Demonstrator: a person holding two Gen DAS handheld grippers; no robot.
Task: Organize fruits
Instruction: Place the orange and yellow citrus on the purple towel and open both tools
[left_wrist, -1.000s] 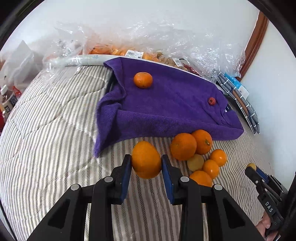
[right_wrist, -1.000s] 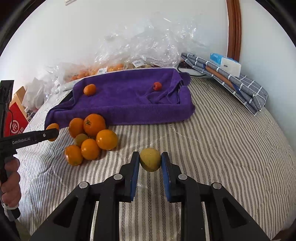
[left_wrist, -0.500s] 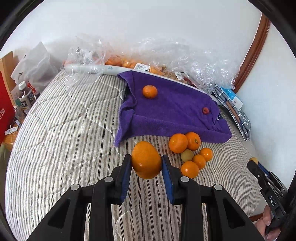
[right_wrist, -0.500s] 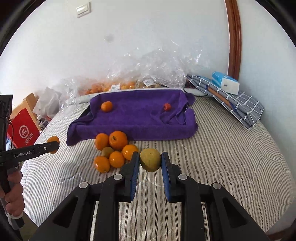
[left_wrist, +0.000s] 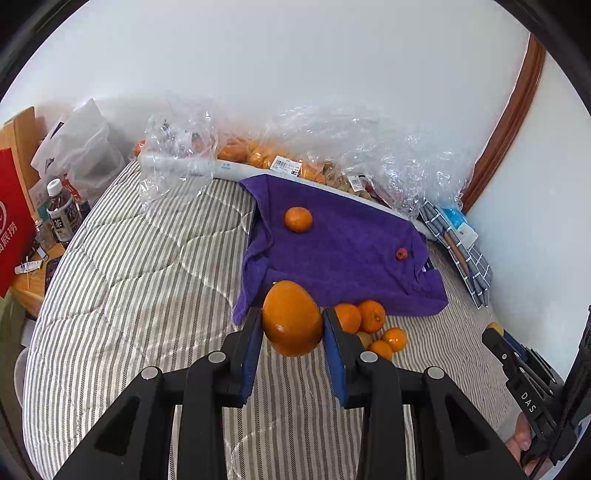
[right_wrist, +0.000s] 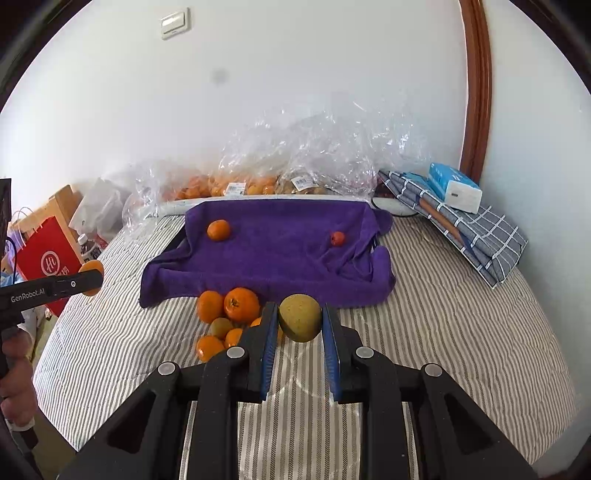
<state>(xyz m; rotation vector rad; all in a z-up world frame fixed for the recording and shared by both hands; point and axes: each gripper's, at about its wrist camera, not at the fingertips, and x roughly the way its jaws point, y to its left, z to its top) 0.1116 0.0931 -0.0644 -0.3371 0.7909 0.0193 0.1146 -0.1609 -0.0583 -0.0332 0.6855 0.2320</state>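
Fruits in both tongs, lifted above the striped bed (left_wrist: 129, 295)
The purple towel (left_wrist: 343, 258) carries one tangerine (left_wrist: 298, 219) and a small red fruit (left_wrist: 401, 253); left tongs (left_wrist: 291, 325) clamp a large orange (left_wrist: 291, 317), right tongs (right_wrist: 300, 322) clamp a yellow-green fruit (right_wrist: 300, 316). Carrying step; next, I judge, each needs setting on the towel beside its own kind

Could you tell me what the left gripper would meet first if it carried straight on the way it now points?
Probably the near edge of the purple towel, just beyond the orange that the left gripper holds; depth is hard to judge, so it may be the striped bedcover first.
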